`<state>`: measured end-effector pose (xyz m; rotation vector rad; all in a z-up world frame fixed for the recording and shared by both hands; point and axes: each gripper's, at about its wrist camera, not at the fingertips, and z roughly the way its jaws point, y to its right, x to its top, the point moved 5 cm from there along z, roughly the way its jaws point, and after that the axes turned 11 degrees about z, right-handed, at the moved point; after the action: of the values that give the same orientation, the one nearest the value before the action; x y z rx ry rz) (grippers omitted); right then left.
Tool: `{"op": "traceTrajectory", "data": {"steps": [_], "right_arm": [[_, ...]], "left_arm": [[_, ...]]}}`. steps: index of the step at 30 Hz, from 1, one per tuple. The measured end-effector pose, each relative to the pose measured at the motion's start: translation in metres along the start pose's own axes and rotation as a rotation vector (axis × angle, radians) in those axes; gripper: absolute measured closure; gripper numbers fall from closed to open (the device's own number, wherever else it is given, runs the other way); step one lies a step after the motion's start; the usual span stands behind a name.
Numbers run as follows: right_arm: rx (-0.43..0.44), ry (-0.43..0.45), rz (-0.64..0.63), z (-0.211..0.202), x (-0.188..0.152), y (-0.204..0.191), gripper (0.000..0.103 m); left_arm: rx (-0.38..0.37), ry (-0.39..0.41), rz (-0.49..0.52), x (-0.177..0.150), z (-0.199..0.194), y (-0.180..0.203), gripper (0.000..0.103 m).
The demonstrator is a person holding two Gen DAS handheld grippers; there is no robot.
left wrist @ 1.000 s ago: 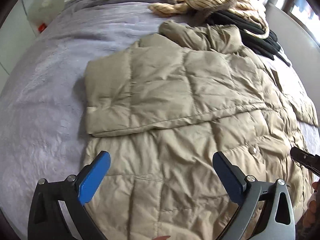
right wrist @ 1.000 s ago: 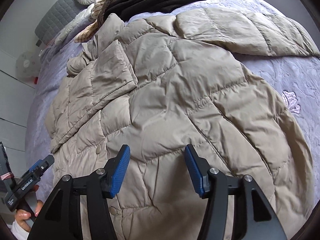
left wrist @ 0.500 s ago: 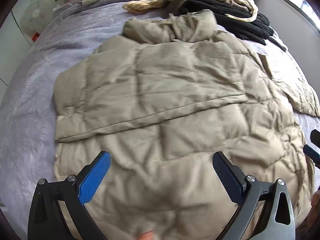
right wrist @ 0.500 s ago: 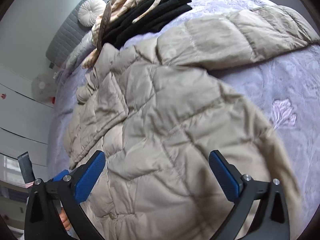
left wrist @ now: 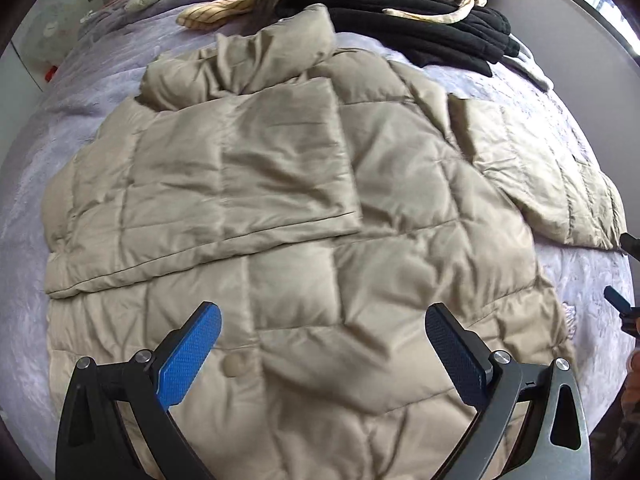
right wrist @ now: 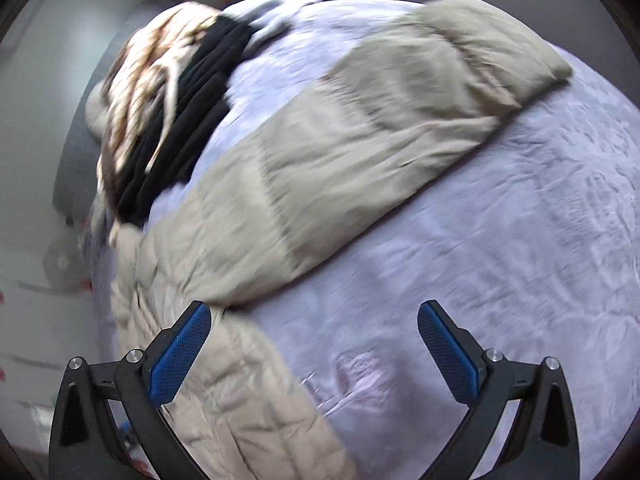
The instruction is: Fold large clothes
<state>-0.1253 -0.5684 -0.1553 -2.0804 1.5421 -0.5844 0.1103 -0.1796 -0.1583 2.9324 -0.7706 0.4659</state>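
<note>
The beige puffer jacket point(left wrist: 304, 240) lies spread flat on the purple bedspread point(right wrist: 500, 260), one sleeve point(right wrist: 400, 128) stretched out sideways. Left gripper point(left wrist: 324, 344) hangs over it, jaws wide apart, empty. Right gripper point(right wrist: 314, 340) just finished spreading its jaws, nothing between them.

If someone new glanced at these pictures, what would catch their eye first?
A big beige puffer jacket sprawls across the lilac bed, one sleeve folded over its chest and the other sleeve stretched sideways. Behind its collar lies a heap of black clothes. Both blue-padded claws hang open above it.
</note>
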Motion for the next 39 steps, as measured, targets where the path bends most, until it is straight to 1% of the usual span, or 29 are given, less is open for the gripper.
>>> {"op": "traceTrajectory", "data": {"steps": [3,7,11,14,15,16,17,18,19,20,22,25,28,30,31,33,35,36,38,39], "right_arm": [[0.053,0.02,0.121,-0.001,0.035,0.022,0.0],[0.176,0.029,0.289,0.004,0.076,0.043,0.0],[0.288,0.018,0.404,0.022,0.102,0.045,0.0],[0.351,0.021,0.468,0.032,0.114,0.039,0.001],[0.394,0.019,0.507,0.036,0.118,0.037,0.003],[0.429,0.011,0.54,0.039,0.12,0.036,0.012],[0.457,-0.015,0.585,0.045,0.121,0.036,0.042],[0.458,-0.052,0.619,0.053,0.12,0.034,0.058],[0.461,-0.073,0.631,0.059,0.119,0.032,0.086],[0.468,-0.085,0.624,0.062,0.118,0.025,0.094],[0.469,-0.068,0.555,0.059,0.119,0.008,0.095],[0.495,-0.064,0.391,0.048,0.114,-0.039,0.095],[0.51,-0.06,0.208,0.036,0.101,-0.099,0.095],[0.514,-0.057,0.057,0.03,0.082,-0.15,0.095],[0.512,-0.057,-0.002,0.029,0.072,-0.169,0.095],[0.498,-0.054,-0.158,0.028,0.042,-0.215,0.095],[0.47,-0.047,-0.334,0.033,0.001,-0.263,0.095],[0.442,-0.042,-0.436,0.039,-0.026,-0.29,0.095],[0.402,-0.042,-0.591,0.052,-0.075,-0.323,0.095],[0.376,-0.054,-0.669,0.065,-0.105,-0.338,0.095]], "left_arm": [[0.002,-0.004,0.01,0.008,0.002,0.014,0.001],[-0.001,-0.014,0.006,0.014,0.004,0.025,0.001],[0.007,-0.009,-0.008,0.019,0.002,0.031,0.001],[0.019,0.0,-0.018,0.021,-0.001,0.03,0.001],[0.023,0.003,-0.022,0.022,-0.002,0.028,0.001],[0.029,0.004,-0.031,0.022,-0.003,0.026,0.001],[0.033,0.006,-0.037,0.021,-0.004,0.023,0.001],[0.037,0.009,-0.047,0.02,-0.005,0.019,0.001],[0.041,0.012,-0.057,0.019,-0.007,0.015,0.001],[0.044,0.014,-0.064,0.018,-0.008,0.011,0.001],[0.05,0.026,-0.082,0.015,-0.012,0.001,0.001],[0.076,0.049,-0.1,0.012,-0.018,-0.02,0.001],[0.089,0.063,-0.122,0.007,-0.021,-0.043,0.001],[0.094,0.073,-0.14,0.003,-0.024,-0.059,0.001],[0.099,0.082,-0.151,0.001,-0.026,-0.07,0.001],[0.113,0.096,-0.163,-0.002,-0.03,-0.087,0.001],[0.124,0.108,-0.172,-0.006,-0.034,-0.109,0.001],[0.127,0.112,-0.177,-0.008,-0.035,-0.119,0.001],[0.131,0.116,-0.191,-0.012,-0.037,-0.145,0.001],[0.134,0.117,-0.199,-0.014,-0.038,-0.157,0.001]]}}
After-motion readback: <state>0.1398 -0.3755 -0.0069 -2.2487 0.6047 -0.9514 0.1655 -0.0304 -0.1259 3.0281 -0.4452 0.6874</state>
